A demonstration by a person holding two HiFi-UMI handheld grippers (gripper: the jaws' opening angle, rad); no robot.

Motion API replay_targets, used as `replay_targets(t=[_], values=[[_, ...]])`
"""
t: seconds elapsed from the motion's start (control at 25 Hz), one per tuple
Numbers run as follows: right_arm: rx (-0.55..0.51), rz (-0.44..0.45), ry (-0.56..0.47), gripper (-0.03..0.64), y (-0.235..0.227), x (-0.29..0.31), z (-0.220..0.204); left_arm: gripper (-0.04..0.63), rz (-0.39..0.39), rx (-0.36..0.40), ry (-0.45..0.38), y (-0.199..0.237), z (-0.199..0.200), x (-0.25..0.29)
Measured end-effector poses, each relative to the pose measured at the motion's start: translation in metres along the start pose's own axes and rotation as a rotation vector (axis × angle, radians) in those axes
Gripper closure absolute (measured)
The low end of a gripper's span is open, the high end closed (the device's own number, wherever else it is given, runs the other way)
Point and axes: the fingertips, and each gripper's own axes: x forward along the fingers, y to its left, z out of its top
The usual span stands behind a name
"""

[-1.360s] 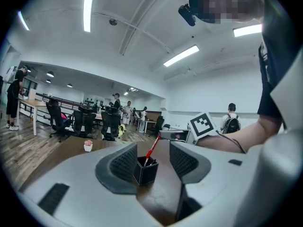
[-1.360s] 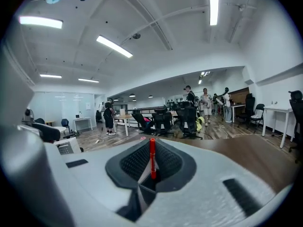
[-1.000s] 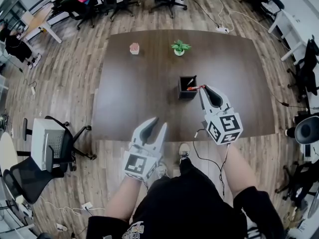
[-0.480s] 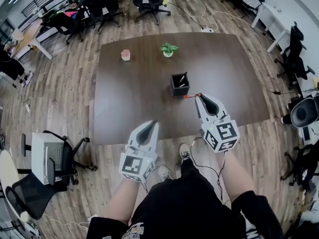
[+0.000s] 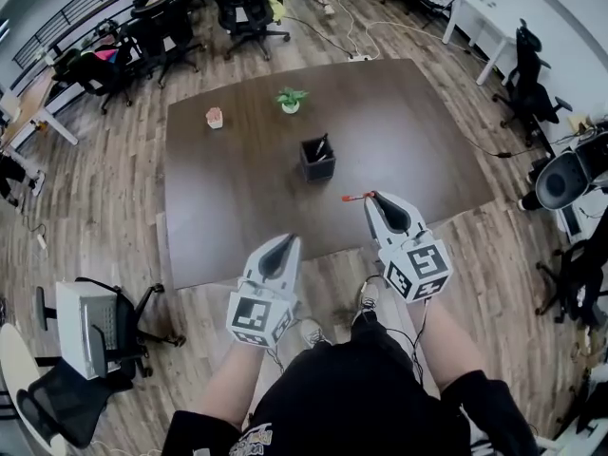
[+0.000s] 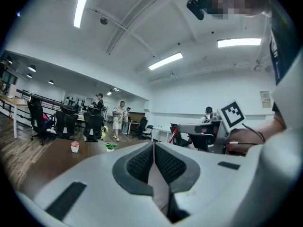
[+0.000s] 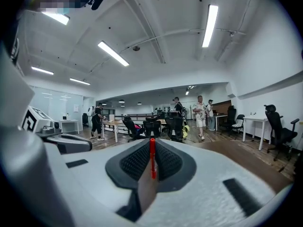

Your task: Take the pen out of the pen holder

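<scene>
A black square pen holder (image 5: 317, 162) stands mid-table with another pen (image 5: 322, 146) still poking out of it. My right gripper (image 5: 373, 197) is shut on a red pen (image 5: 354, 198), which sticks out to the left over the table's near part, well clear of the holder. In the right gripper view the red pen (image 7: 152, 159) stands upright between the closed pads. My left gripper (image 5: 289, 240) hangs over the table's near edge, jaws shut with nothing in them; the left gripper view shows its pads (image 6: 142, 161) pressed together.
The brown table (image 5: 408, 141) also carries a small green plant (image 5: 290, 99) and a pink pot (image 5: 215, 117) at its far side. Office chairs (image 5: 242, 3) and desks ring the table, and people stand in the background. A chair with a grey box (image 5: 90, 326) sits near left.
My left jaws went from open to shut, empty. My right gripper drew the red pen back from the holder toward the table's near edge, and the whole view backed away from the table.
</scene>
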Motion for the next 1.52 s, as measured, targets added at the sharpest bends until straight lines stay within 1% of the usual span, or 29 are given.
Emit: replay_targets(t=[0.2, 0.4, 0.56, 0.72, 0.92, 1.08, 1.28, 1.4, 1.52], values=[[-0.004, -0.002, -0.001, 0.58, -0.009, -0.026, 0.002, 0.584, -0.015, 0.01, -0.003, -0.026, 0.002, 0.007], [-0.012, 0.036, -0.008, 0.58, -0.019, -0.047, 0.004, 0.584, 0.012, 0.011, 0.005, -0.053, -0.003, 0.012], [-0.031, 0.082, -0.018, 0.58, -0.033, -0.067, 0.003, 0.584, 0.058, 0.006, 0.007, -0.079, -0.009, 0.019], [-0.028, 0.131, -0.024, 0.58, -0.056, -0.095, 0.001, 0.584, 0.108, 0.007, 0.01, -0.119, -0.009, 0.027], [-0.019, 0.215, -0.035, 0.58, -0.076, -0.127, -0.003, 0.584, 0.197, 0.02, 0.006, -0.164, -0.013, 0.026], [-0.022, 0.288, -0.043, 0.58, -0.076, -0.144, -0.004, 0.584, 0.265, 0.023, -0.004, -0.189, -0.016, 0.017], [-0.019, 0.344, -0.044, 0.58, -0.07, -0.166, -0.01, 0.584, 0.327, 0.027, -0.014, -0.214, -0.019, 0.0], [-0.016, 0.363, -0.039, 0.58, -0.065, -0.175, -0.012, 0.584, 0.349, 0.025, -0.013, -0.224, -0.019, -0.011], [-0.013, 0.361, -0.034, 0.58, -0.062, -0.182, -0.014, 0.584, 0.351, 0.025, -0.015, -0.231, -0.02, -0.018]])
